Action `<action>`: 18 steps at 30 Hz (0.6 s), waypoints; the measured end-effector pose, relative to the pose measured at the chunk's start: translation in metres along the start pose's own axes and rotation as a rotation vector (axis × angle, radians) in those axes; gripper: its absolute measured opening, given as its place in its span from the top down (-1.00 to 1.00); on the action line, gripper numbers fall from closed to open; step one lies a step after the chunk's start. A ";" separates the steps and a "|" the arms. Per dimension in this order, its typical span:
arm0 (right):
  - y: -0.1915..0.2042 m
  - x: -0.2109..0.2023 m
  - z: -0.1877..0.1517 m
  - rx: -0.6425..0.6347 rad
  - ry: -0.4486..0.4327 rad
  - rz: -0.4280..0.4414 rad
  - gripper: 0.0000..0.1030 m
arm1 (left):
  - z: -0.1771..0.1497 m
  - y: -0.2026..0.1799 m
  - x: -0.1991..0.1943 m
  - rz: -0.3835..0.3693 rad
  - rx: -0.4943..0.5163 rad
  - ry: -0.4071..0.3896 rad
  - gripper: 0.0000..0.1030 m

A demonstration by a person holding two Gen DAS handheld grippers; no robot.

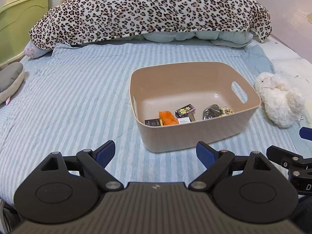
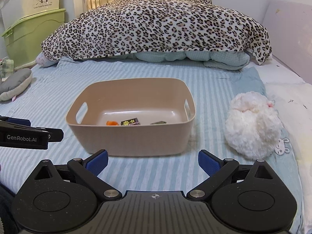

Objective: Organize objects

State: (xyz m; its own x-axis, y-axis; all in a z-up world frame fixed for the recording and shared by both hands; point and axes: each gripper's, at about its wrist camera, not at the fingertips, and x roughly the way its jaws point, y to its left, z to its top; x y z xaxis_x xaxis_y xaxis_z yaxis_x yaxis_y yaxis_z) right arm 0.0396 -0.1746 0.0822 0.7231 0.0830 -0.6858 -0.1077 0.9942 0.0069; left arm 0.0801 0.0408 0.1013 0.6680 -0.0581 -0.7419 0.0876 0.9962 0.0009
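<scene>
A tan plastic bin (image 1: 195, 134) (image 2: 134, 138) stands on the striped bed. Inside lie an orange item (image 1: 168, 118) (image 2: 112, 123), a dark box with stars (image 1: 184, 110) (image 2: 130, 122), a black box (image 1: 153, 122), a dark wrapped packet (image 1: 212, 111) and a small patterned item (image 1: 227, 110). A white plush toy (image 1: 276, 99) (image 2: 253, 123) lies on the bed right of the bin. My left gripper (image 1: 156, 153) is open and empty, short of the bin's near wall. My right gripper (image 2: 153, 160) is open and empty, also just short of the bin.
A leopard-print blanket (image 1: 152, 9) (image 2: 156, 25) is piled at the far end of the bed. A grey cushion (image 1: 9, 81) (image 2: 15, 83) lies at the left edge. A green plastic drawer unit (image 1: 21, 19) (image 2: 35, 35) stands beyond it. A wall runs along the right.
</scene>
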 end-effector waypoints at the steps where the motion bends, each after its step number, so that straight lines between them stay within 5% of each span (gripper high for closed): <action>1: 0.000 -0.003 -0.002 0.001 0.001 0.002 -0.95 | -0.002 -0.001 -0.004 0.000 0.006 -0.004 -0.75; 18: 0.000 -0.052 -0.013 -0.002 -0.056 0.033 -0.96 | -0.027 0.005 -0.070 -0.023 -0.038 -0.080 -0.76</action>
State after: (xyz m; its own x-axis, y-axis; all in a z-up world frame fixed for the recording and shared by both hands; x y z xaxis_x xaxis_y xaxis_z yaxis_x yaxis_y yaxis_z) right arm -0.0069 -0.1800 0.1091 0.7559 0.1197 -0.6437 -0.1337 0.9906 0.0271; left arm 0.0137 0.0513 0.1350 0.7234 -0.0848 -0.6852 0.0766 0.9962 -0.0424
